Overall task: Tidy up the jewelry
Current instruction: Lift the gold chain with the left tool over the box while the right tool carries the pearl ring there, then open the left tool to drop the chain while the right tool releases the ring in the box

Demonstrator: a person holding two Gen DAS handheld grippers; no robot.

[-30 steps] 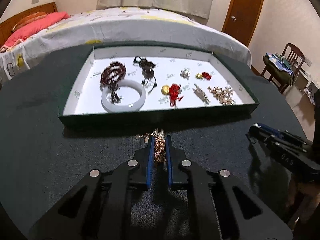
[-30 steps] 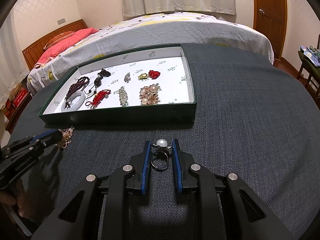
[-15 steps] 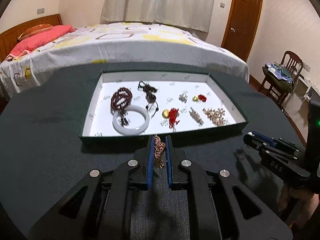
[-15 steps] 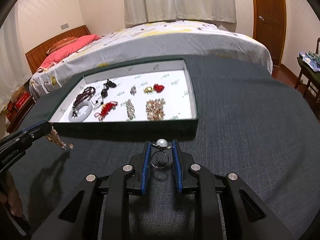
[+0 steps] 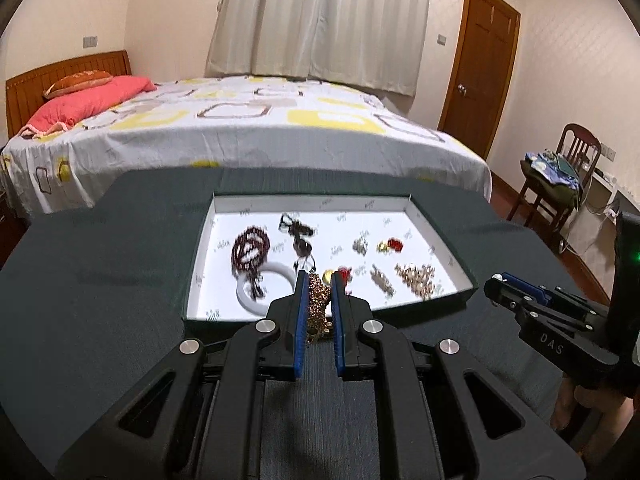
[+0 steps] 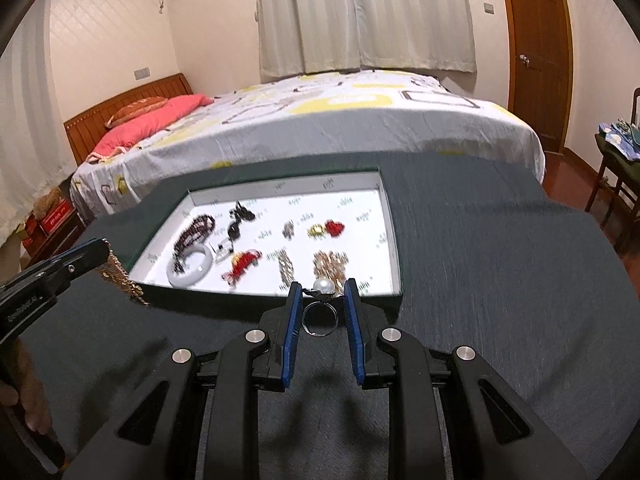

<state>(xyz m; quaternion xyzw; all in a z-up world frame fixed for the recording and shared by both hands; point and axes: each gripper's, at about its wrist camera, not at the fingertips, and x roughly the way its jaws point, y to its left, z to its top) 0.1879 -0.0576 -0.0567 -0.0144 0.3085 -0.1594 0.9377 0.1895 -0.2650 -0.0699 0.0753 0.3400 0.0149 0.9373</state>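
Left claw (image 5: 318, 292) clamps gold chain (image 5: 318, 306), hanging vertical; right claw (image 6: 320, 300) pinches pearl ring (image 6: 320, 314), pearl seemingly up.

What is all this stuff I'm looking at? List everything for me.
Tray: one, green, white inside, on table.
Bead strand: one, dark red, tray's left.
Bangle: one, white, beside the beads.
Red ornament: one, tray's middle.
Gold chain: one, held in left claw.
Pearl ring: one, silver, held in right claw.
Table: one, dark grey.
Bed: one, white and yellow, behind.
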